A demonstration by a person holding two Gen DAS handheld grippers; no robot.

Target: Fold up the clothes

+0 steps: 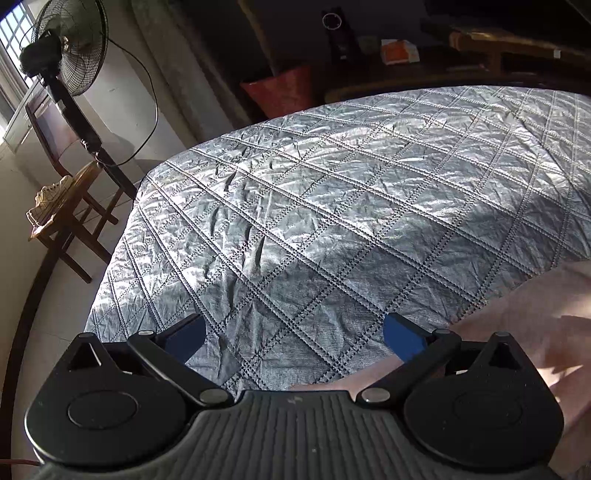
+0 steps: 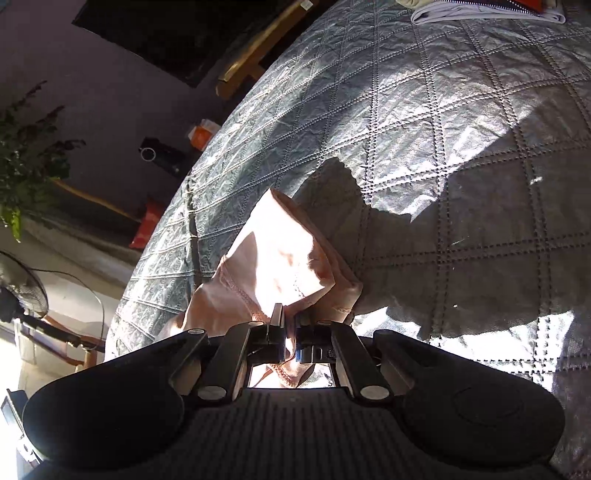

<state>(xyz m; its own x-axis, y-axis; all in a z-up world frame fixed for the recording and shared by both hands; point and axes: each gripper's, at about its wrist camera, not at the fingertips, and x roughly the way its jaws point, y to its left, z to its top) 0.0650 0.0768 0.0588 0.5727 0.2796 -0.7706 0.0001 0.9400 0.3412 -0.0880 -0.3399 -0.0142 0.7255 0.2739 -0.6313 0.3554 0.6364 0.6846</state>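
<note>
Mid-fold: my right gripper (image 2: 289,319) pinches the pink garment's (image 2: 280,258) near edge on the quilted bedspread (image 2: 461,110), left gripper (image 1: 293,338) wide open, empty; next, carry edge over.

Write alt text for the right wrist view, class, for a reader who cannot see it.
The right gripper is shut on an edge of a pink garment, partly folded on a grey quilted bedspread in strong sunlight. More folded clothes lie at the far edge.
</note>
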